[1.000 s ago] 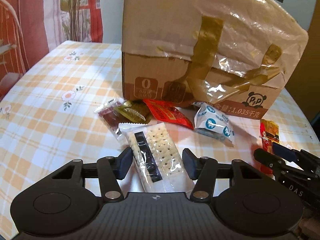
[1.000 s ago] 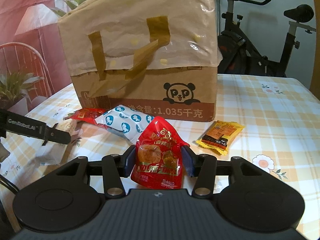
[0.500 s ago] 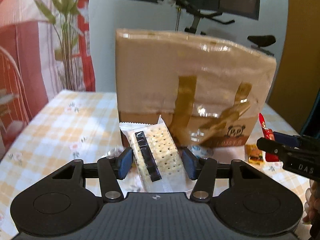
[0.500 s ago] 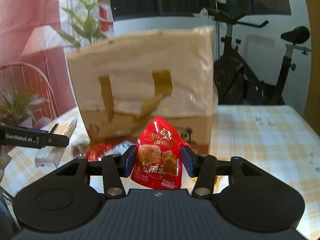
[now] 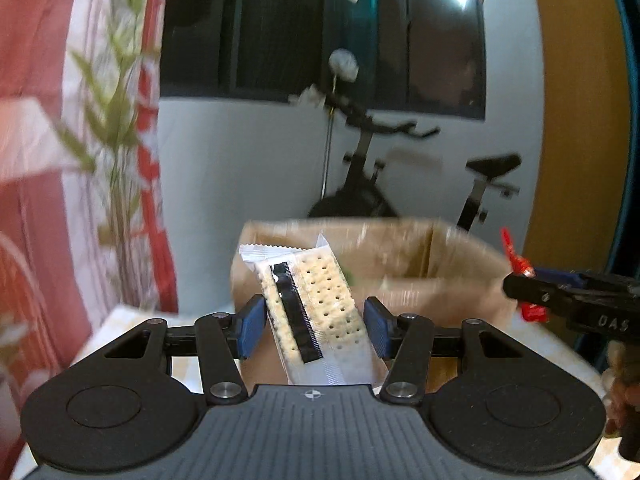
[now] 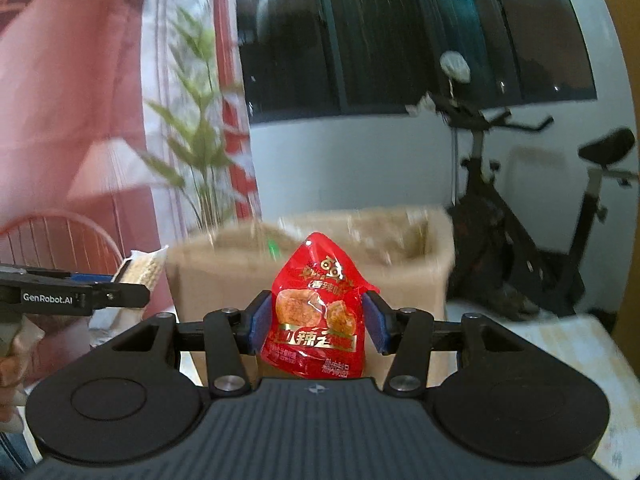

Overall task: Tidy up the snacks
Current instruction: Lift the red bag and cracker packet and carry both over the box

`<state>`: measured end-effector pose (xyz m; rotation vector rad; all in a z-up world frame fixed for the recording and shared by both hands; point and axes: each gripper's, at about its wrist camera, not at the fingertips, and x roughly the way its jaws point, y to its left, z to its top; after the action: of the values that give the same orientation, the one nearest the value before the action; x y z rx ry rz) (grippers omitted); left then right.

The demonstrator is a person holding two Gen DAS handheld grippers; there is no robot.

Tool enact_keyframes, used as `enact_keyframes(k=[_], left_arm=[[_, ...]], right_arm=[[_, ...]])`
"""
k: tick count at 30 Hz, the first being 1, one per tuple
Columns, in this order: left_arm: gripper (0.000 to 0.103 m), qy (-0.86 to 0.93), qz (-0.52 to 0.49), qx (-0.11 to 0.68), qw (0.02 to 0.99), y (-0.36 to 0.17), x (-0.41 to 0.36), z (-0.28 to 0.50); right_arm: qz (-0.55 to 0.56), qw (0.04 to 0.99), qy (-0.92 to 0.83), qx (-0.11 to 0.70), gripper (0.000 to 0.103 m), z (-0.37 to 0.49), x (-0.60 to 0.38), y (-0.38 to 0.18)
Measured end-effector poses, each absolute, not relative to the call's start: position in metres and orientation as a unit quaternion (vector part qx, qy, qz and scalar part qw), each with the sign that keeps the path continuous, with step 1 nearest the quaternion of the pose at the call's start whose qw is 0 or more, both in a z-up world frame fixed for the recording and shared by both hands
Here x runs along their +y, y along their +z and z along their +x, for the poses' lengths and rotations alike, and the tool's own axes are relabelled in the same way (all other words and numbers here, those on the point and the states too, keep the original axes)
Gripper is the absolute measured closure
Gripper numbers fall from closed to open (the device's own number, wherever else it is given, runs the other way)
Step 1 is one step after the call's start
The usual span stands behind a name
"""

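Left wrist view: the left gripper, black with blue rubber pads, is clamped across a clear plastic packet of pale, perforated crackers. The packet stands nearly upright, tilted slightly to the left, with a crimped white seal at the top and a black serrated strip down its face. Behind it, blurred, stands an open brown cardboard box with matte walls and glossy tape patches at the rim; the packet's upper end shows against the box's open mouth. At right, the right gripper enters side-on, a crinkled red edge of its load showing at the tip.

Right wrist view: the right gripper is closed on a glossy red foil snack pouch, puffed and wrinkled, printed with gold lettering and pictures of browned pieces. Its pointed top shows against the same cardboard box, whose open top faces up. At left, the left gripper appears side-on, holding the cracker packet just beside the box's left wall.

Background: a black exercise bike, a leafy green plant, a dark window and a red-and-white curtain; a checked tablecloth shows at lower right.
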<state>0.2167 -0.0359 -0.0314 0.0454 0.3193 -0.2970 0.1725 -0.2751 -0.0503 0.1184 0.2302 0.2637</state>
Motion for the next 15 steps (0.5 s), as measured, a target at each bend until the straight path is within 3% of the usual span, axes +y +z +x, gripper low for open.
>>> enact_keyframes(k=[8, 15], left_arm=[[0.047, -0.172, 0.026, 0.139, 0.975, 0.006, -0.055, 0.27], [0.047, -0.141, 0.018, 0.174, 0.974, 0.001, -0.069, 0.332]], right_arm=[[0.047, 0.986, 0.144, 0.069, 0.052, 0.222, -0.273, -0.001], [0.037, 0.988, 0.112, 0.103, 0.052, 0.291, -0.266, 0.005]])
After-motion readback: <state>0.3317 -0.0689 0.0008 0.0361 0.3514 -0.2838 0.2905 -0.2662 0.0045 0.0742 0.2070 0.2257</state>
